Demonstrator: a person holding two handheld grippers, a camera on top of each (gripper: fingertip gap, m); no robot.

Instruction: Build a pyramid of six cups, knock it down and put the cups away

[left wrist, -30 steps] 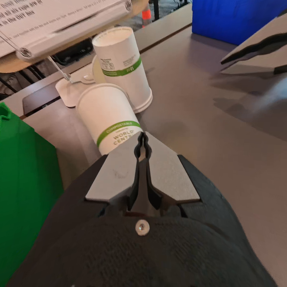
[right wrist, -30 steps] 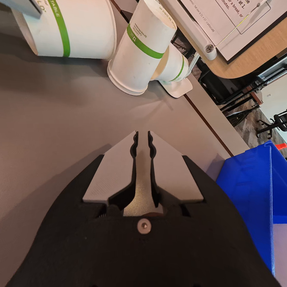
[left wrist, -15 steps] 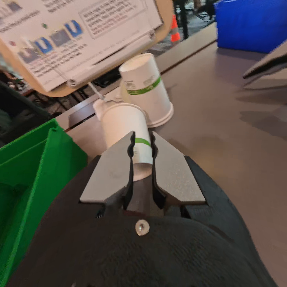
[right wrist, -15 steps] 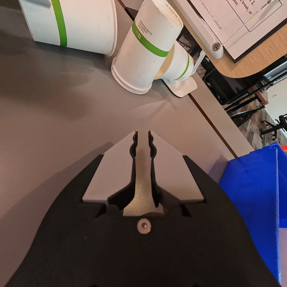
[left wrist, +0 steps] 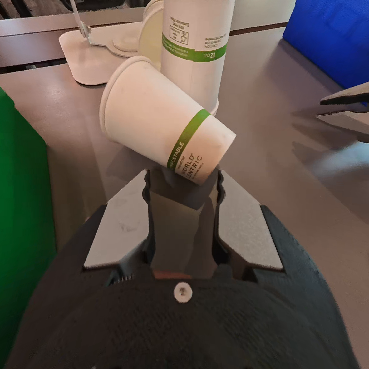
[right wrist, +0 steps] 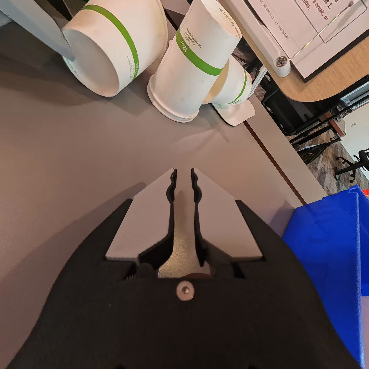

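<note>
the left gripper is opened wide just before the base of a tipped cup, which is seen beside an upside-down cup stack. the right gripper is narrowed, holding nothing, well apart from the stack.

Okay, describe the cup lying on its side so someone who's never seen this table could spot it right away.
Start at the grey table between the green bin and blue bin. Just ahead of the open left tool stands an upside-down cup stack. The tipped cup lies beside it: the only one on its side with its base toward that tool.
</note>
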